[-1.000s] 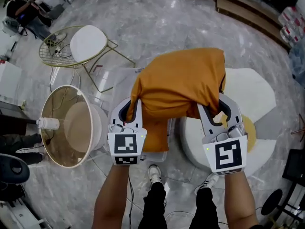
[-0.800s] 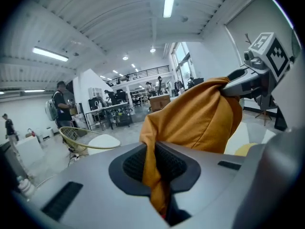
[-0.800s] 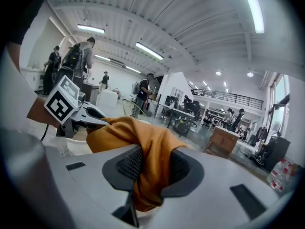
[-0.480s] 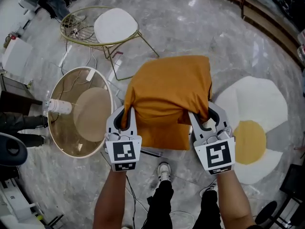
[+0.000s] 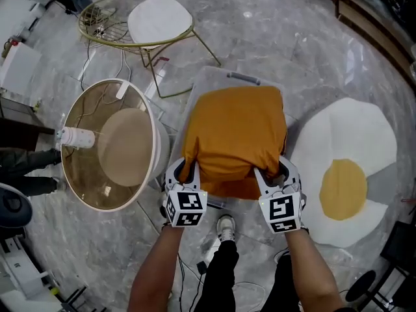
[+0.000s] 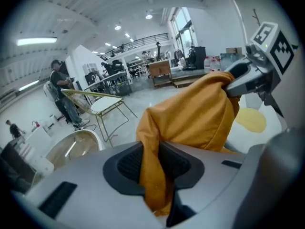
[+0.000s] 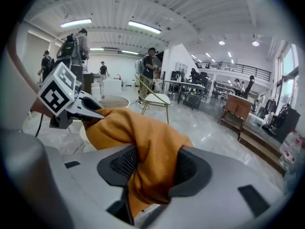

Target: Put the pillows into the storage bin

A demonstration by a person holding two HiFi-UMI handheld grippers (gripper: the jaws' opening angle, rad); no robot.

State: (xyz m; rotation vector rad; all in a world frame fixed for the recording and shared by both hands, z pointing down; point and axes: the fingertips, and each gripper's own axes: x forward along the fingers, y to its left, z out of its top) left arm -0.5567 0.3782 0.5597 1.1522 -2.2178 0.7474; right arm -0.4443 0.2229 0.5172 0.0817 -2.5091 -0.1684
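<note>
Lowering a soft orange fabric pillow (image 5: pixel 234 129) onto a clear plastic storage bin (image 5: pixel 242 78)

The pillow lies over the bin's mouth and hides most of it; only the far rim with its grey handle shows. The left gripper (image 5: pixel 186 169) and the right gripper (image 5: pixel 278 169) each pinch a bunched near corner of the cloth. Their jaws have just been opening, with fabric between the pads. The pillow looks about as wide as the opening, so once freed it may perch on the rim rather than sink, or tip toward the person's white shoe (image 5: pixel 224 226). Loosened cloth could also snag on a ribbed pad and get dragged back out.
</note>
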